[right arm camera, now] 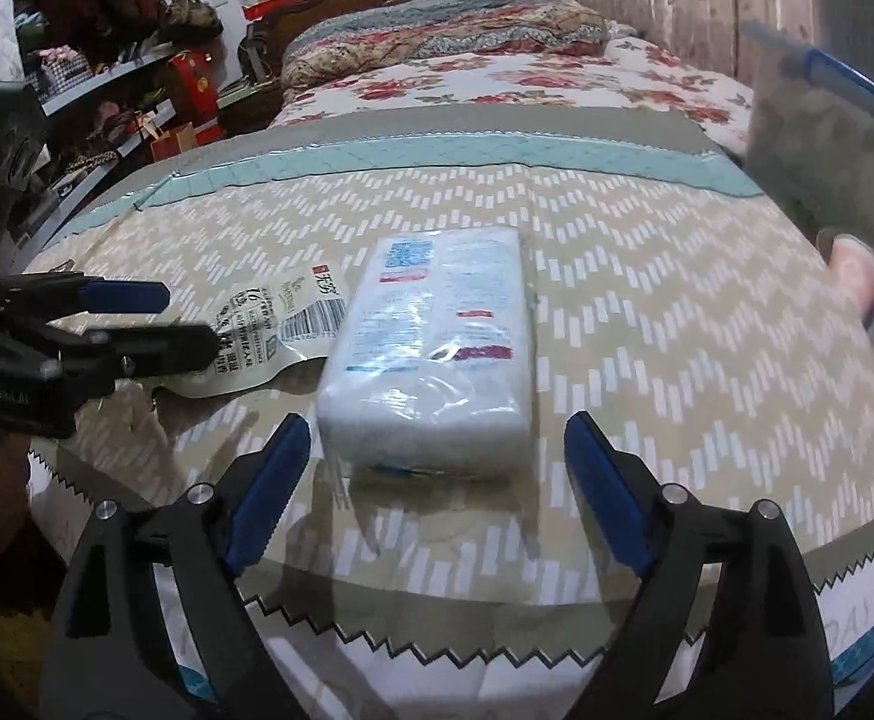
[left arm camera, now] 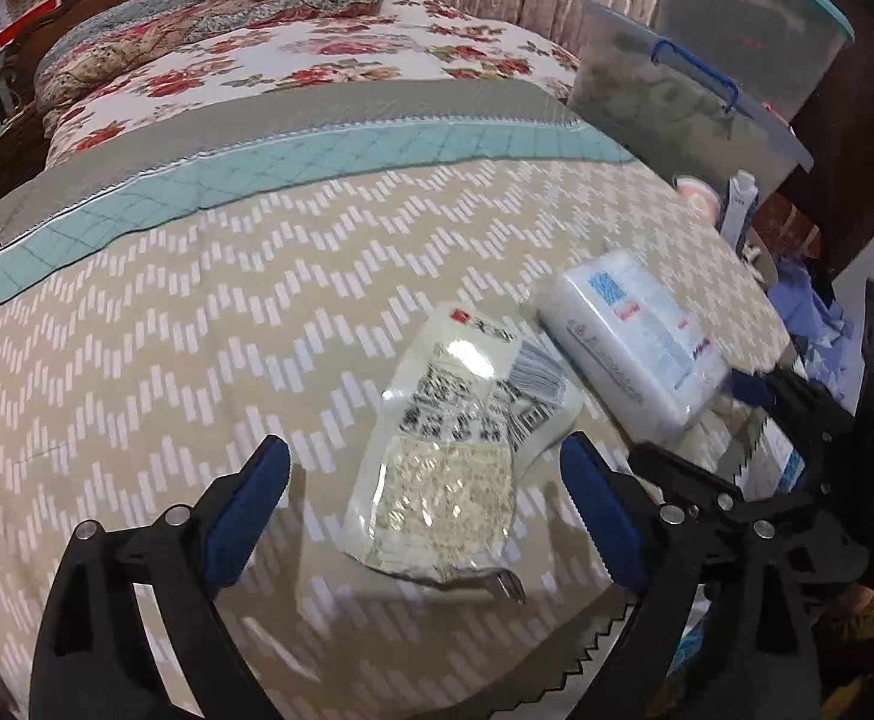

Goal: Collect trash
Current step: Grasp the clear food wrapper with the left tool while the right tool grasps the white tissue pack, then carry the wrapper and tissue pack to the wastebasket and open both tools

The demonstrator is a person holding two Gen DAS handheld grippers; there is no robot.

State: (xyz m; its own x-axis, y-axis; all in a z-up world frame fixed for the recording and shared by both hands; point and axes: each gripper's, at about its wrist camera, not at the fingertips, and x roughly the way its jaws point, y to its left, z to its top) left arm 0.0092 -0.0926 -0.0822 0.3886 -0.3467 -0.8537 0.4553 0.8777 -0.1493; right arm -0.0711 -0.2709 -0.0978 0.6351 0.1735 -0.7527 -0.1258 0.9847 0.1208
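Note:
An empty clear food wrapper (left arm camera: 454, 450) with black print and a barcode lies flat on the beige zigzag bedspread (left arm camera: 167, 330). My left gripper (left arm camera: 425, 510) is open, its blue-padded jaws either side of the wrapper's near end, not touching it. A white plastic-wrapped tissue pack (right arm camera: 437, 348) lies just right of the wrapper (right arm camera: 281, 324); the pack also shows in the left wrist view (left arm camera: 634, 336). My right gripper (right arm camera: 431, 480) is open, jaws either side of the pack's near end. The left gripper also shows at the left of the right wrist view (right arm camera: 155, 324).
A clear storage box with a blue handle (left arm camera: 688, 102) stands at the right by the curtain. Folded floral quilts (left arm camera: 209, 30) lie at the bed's head. Shelves with bags (right arm camera: 107, 60) are at the left. Small items (left arm camera: 736, 210) sit beside the bed's right edge.

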